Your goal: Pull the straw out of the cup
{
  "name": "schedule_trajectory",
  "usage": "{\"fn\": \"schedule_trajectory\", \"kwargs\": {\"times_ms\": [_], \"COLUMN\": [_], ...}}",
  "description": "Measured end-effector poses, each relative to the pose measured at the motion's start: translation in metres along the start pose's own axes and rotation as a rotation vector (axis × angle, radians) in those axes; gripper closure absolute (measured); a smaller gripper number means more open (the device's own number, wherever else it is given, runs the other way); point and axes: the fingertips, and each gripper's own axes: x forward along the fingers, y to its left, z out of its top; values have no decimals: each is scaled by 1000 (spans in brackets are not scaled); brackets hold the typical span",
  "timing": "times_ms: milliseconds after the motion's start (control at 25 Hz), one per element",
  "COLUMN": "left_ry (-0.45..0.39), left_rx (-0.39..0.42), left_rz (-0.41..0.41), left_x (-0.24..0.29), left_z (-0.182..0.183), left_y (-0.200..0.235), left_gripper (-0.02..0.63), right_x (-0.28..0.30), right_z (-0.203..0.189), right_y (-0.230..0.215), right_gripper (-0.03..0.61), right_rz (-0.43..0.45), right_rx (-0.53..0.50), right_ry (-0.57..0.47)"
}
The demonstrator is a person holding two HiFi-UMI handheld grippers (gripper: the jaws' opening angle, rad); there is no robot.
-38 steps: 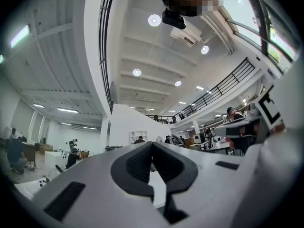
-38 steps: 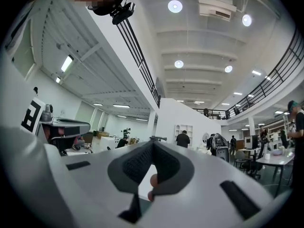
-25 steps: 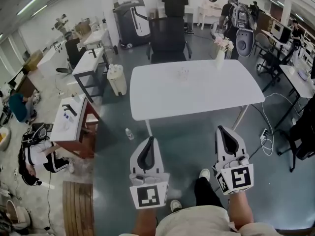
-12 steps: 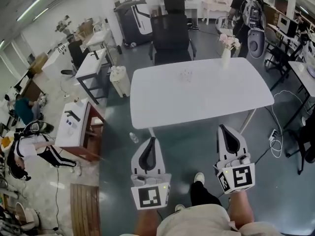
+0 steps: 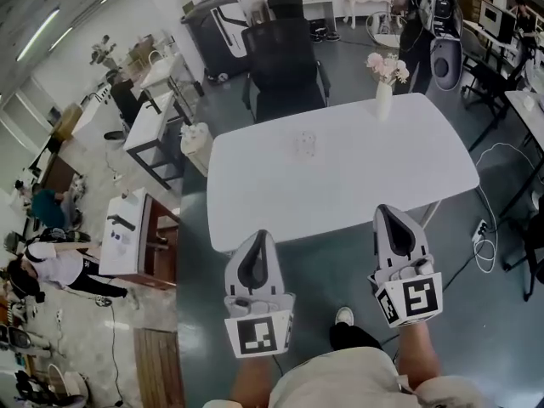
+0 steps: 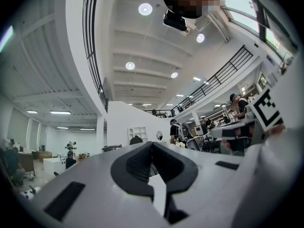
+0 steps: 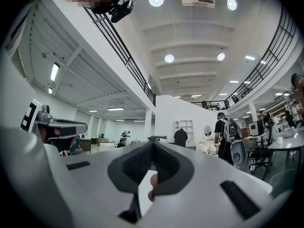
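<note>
White table (image 5: 357, 185) holds the cup (image 5: 307, 144); left gripper (image 5: 258, 238), right gripper (image 5: 388, 212) closed.

R gripper (image 7: 153, 145), jaws tip-to-tip; person w/ backpack (image 7: 228, 133) in bkgd right, ceiling lights (image 7: 156, 0) overhead.

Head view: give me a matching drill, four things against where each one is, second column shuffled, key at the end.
Things:
1. clear cup
2. flower vase
3. black chair
4. left gripper

Places:
A. on the floor beyond the far edge of the table
B. held at the table's near edge, jaws shut
C. about the middle of the tabletop
D. on the tabletop near its far edge, toward the right

Pairs: 1-C, 2-D, 3-A, 4-B
</note>
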Motion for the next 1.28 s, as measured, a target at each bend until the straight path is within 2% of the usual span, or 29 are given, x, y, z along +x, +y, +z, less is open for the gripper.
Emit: {"fn": "schedule_trajectory", "kwargs": {"times_ms": [240,480,800,1280], "left_ry": [-5,18,44,58], "left_rx": [19,37,31,-45], "left_rz": [-7,-6,-25,-34], "left_x": [73,119,167,255], "left_z": [0,-12,-37,-94], "left_y": [-35,-57,-58,-3], "left_gripper": [609,609,609,609], "right_x": [37,63,100,202], "right_z": [-9,-24,-50,-76], "right_y": [-74,-112,-128,-122], "right_gripper": [578,578,578,578], "right_rz": [-11,-2,0,-2], "right_rx": [20,38,55,-8], "right_ry": [-2,7,32,86]}}
